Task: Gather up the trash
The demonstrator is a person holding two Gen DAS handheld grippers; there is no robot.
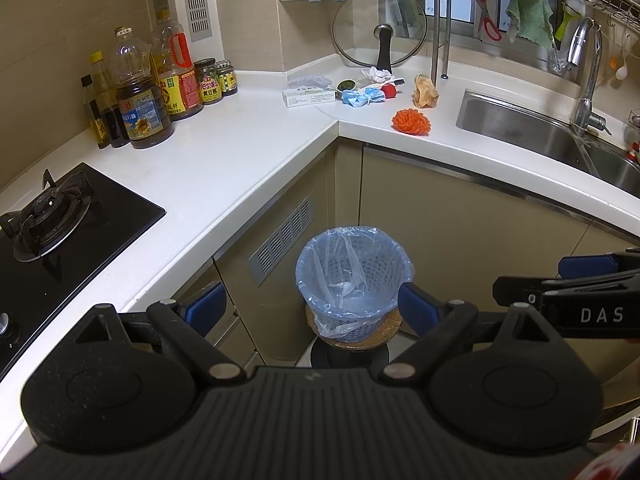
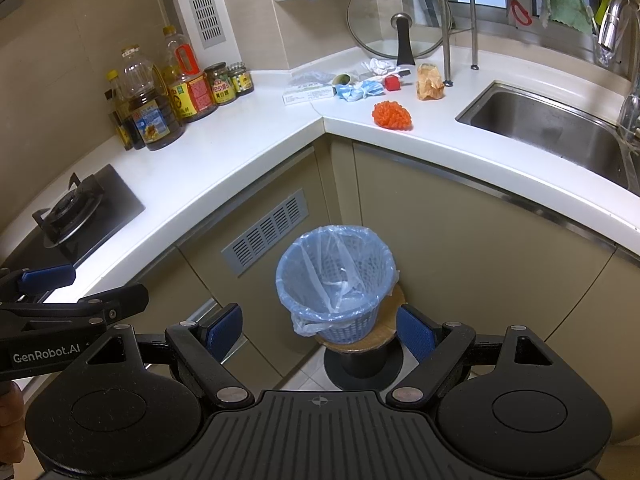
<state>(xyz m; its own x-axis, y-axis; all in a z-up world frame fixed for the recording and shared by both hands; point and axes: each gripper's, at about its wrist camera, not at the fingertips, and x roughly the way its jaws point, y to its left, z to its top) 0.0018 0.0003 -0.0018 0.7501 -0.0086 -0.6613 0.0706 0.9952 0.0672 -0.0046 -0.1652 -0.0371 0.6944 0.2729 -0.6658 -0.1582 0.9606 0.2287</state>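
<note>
At the far left of the left wrist view a black gas stove (image 1: 52,216) sits set into the white counter (image 1: 224,152). Above it, in the upper left of the frame, a cluster of oil and sauce bottles (image 1: 140,96) stands against the tiled wall, with two jars (image 1: 218,80) just beside them.

Toward the upper middle, at the counter's corner, the trash lies in a loose group: a flat white box (image 1: 308,97), a crumpled blue face mask (image 1: 362,98) touching it, a wad of white tissue (image 1: 377,75) behind, a small red piece (image 1: 389,90), a crumpled brownish wrapper (image 1: 425,92) and, nearer the counter edge, an orange mesh ball (image 1: 412,122). A glass pot lid (image 1: 380,28) leans upright behind them.

In the lower middle a blue basket bin (image 1: 354,280) lined with a thin plastic bag stands on a round stool (image 1: 352,340) on the floor, below the counter corner. The bag looks empty apart from its own folds.

The left gripper (image 1: 312,308) has its fingers spread wide, nothing between them, with the bin showing in the gap. In the right wrist view the right gripper (image 2: 320,330) likewise has its fingers wide apart and holds nothing, framing the same bin.

At the right of both frames lies the steel sink (image 1: 560,136) with its tap (image 1: 584,72); scissors (image 1: 488,10) and a green cloth (image 1: 530,16) hang above it.
</note>
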